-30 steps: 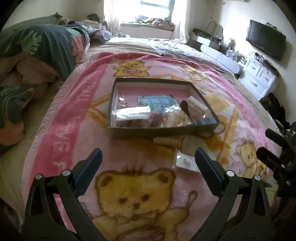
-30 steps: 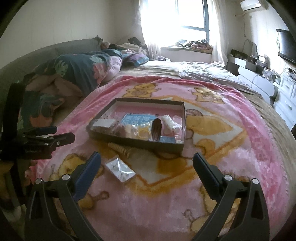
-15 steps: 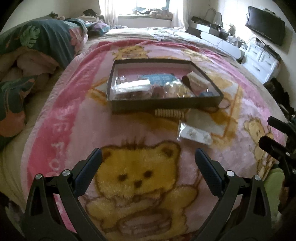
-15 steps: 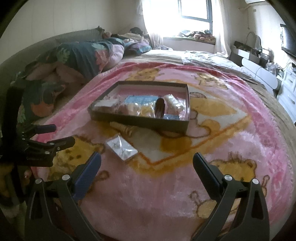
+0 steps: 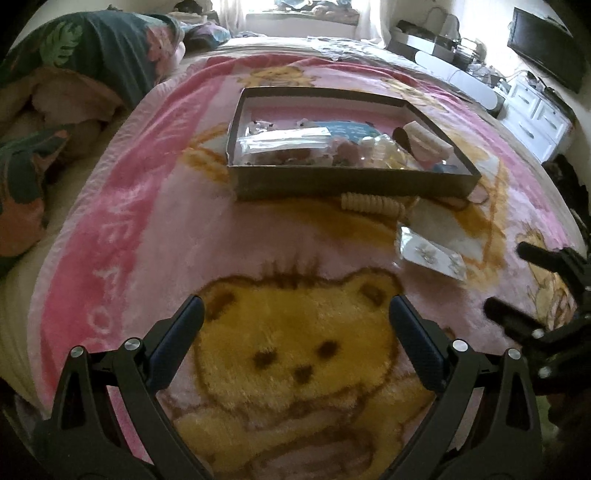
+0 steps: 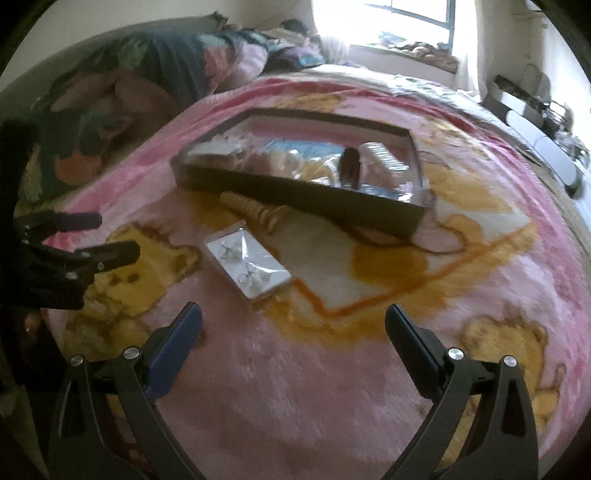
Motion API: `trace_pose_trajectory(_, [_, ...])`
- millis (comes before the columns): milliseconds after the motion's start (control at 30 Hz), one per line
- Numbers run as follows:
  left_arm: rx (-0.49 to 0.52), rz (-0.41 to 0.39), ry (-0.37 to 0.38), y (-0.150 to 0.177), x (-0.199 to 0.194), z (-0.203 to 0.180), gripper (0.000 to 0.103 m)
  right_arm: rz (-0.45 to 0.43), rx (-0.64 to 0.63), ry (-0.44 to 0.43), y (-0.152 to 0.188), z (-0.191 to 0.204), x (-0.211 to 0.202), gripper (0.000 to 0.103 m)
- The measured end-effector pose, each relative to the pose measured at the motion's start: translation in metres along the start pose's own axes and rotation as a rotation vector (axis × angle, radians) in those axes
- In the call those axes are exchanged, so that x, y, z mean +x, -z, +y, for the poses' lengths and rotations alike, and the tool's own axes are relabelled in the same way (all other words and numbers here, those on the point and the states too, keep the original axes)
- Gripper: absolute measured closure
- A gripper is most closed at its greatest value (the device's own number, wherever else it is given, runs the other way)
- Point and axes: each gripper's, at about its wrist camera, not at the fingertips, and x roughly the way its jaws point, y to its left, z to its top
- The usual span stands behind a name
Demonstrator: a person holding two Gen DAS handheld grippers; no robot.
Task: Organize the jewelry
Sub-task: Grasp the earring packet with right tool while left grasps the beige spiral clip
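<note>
A shallow dark box (image 5: 352, 182) (image 6: 295, 194) holding several jewelry packets lies on a pink bear blanket. In front of it sit a cream ribbed hair clip (image 5: 371, 204) (image 6: 255, 210) and a clear packet of earrings (image 5: 432, 254) (image 6: 247, 264). My left gripper (image 5: 295, 325) is open above the yellow bear, with nothing between its fingers. My right gripper (image 6: 293, 326) is open too, just short of the earring packet. Each gripper shows in the other's view: the right gripper (image 5: 517, 280) at the edge, the left gripper (image 6: 114, 236) opposite.
The blanket (image 5: 155, 206) covers a bed. A heap of leaf-patterned bedding (image 5: 74, 74) lies to the left. A white dresser (image 5: 535, 118) and a wall television (image 5: 546, 48) stand to the right. A window (image 6: 406, 22) lights the far end.
Both grippers have moved forward and lower toward the blanket. The box, clip and earring packet now appear closer. Both stay open.
</note>
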Motion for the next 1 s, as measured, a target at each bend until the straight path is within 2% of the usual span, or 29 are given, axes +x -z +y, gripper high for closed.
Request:
trace_pose_trajectory(100, [-0.007,0.004,0.031,-0.009,0.004,0.000,0.009,0.017,-0.050,-0.013,-0.010,0.008,0.020,0.005])
trace_pose_trajectory(233, [-0.005,0.014,0.052,-0.022,0.014,-0.004,0.010,0.045,-0.067,-0.073,-0.021,0.012,0.044,0.006])
trace_pose_trajectory(333, [-0.002,0.029,0.069,-0.033,0.023,-0.009,0.010,0.065,-0.090,-0.103,-0.026,0.014,0.058,0.017])
trace_pose_trajectory(400, [0.003,0.041,0.075,-0.038,0.030,-0.012,0.009,0.062,-0.089,-0.129,-0.027,0.013,0.060,0.018])
trace_pose_trajectory(433, [0.005,0.046,0.080,-0.041,0.033,-0.014,0.009,0.063,-0.092,-0.139,-0.027,0.013,0.059,0.024])
trace_pose_trajectory(467, [0.005,0.050,0.087,-0.044,0.037,-0.016,0.010,0.064,-0.098,-0.153,-0.026,0.013,0.058,0.035])
trace_pose_trajectory(567, [0.000,0.067,0.120,-0.051,0.046,-0.022,0.010,0.066,-0.125,-0.171,-0.020,0.016,0.050,0.052])
trace_pose_trajectory(600, [0.000,0.071,0.126,-0.052,0.048,-0.024,0.010,0.067,-0.133,-0.172,-0.018,0.016,0.046,0.053])
trace_pose_trajectory(733, [0.016,0.083,0.165,-0.059,0.059,-0.039,0.010,0.080,-0.124,-0.185,-0.005,0.010,0.030,0.056])
trace_pose_trajectory(833, [0.031,0.097,0.175,-0.061,0.071,-0.049,0.010,0.092,-0.070,-0.190,0.004,-0.004,0.019,0.057])
trace_pose_trajectory(933, [0.039,0.112,0.163,-0.063,0.087,-0.058,0.010,0.093,-0.025,-0.154,0.012,-0.021,0.008,0.057])
trace_pose_trajectory(1000, [0.050,0.102,0.141,-0.065,0.091,-0.062,0.018,0.093,0.006,-0.120,0.016,-0.034,0.003,0.058])
